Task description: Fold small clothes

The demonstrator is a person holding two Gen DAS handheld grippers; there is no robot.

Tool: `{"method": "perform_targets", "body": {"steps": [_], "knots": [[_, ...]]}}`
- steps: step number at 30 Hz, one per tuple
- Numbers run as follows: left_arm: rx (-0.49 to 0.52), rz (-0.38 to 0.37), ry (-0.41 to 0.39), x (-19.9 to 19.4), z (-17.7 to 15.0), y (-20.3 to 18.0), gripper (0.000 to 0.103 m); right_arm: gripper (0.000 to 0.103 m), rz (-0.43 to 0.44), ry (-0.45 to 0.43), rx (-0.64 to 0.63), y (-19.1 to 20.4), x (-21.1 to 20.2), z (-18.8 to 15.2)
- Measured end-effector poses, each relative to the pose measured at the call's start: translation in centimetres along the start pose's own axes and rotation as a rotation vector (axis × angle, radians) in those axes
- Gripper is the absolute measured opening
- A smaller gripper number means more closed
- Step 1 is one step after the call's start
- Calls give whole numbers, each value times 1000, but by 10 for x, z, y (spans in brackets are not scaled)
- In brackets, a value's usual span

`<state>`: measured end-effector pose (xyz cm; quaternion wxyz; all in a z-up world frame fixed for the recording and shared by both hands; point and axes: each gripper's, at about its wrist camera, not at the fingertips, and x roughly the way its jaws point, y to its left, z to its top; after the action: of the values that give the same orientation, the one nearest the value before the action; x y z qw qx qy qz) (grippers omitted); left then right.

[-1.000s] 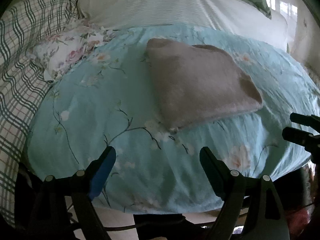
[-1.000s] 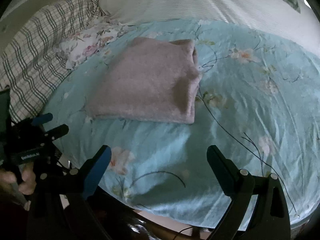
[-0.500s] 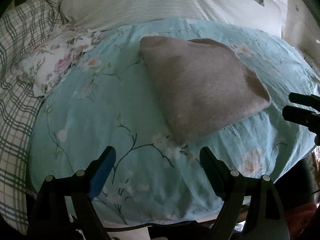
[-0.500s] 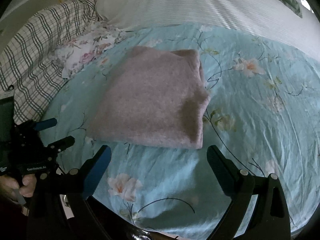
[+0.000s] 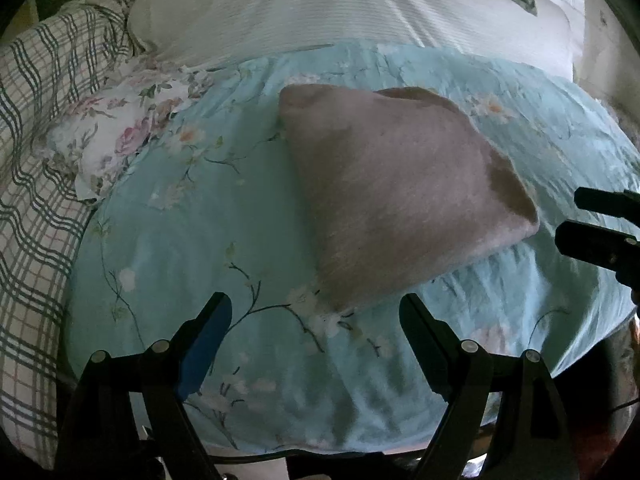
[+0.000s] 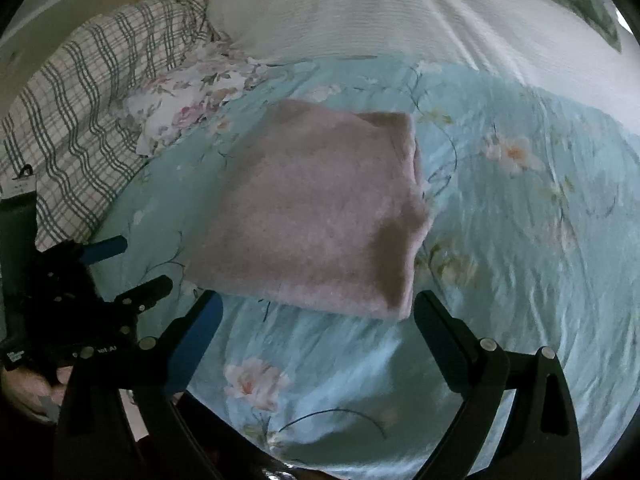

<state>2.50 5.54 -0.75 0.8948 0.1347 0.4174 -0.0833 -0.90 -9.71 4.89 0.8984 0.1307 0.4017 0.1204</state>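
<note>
Fingers (image 5: 212,320) of both grippers stood wide apart, gripping nothing. One folded pinkish-grey fleece garment (image 5: 400,200) lay flat on the light blue floral quilt (image 5: 192,240) covering the bed. Left gripper (image 5: 316,324) and right gripper (image 6: 316,320) both hovered above the quilt's near edge, angled downward toward the garment.

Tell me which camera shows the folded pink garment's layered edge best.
The right wrist view: the folded pink garment lies nearly square-on there, with the stacked layers along its right edge visible. In the left wrist view the garment appears cornerwise, with that edge foreshortened and darkened.
</note>
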Motion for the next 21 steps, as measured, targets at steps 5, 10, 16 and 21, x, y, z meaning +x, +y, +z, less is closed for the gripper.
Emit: {"method": "perform_targets", "body": {"steps": [5, 10, 16, 21], "knots": [[-27, 15, -7, -4, 8, -5, 86, 99, 13, -15, -23, -1, -8, 12], [-43, 17, -30, -13, 18, -3, 86, 101, 18, -43, -34, 0, -18, 22], [-40, 19, -48, -18, 26, 2, 86, 102, 25, -21, -25, 2, -11, 20], [-66, 4, -34, -14, 25, 8, 86, 102, 28, 25, -21, 4, 4, 10]]}}
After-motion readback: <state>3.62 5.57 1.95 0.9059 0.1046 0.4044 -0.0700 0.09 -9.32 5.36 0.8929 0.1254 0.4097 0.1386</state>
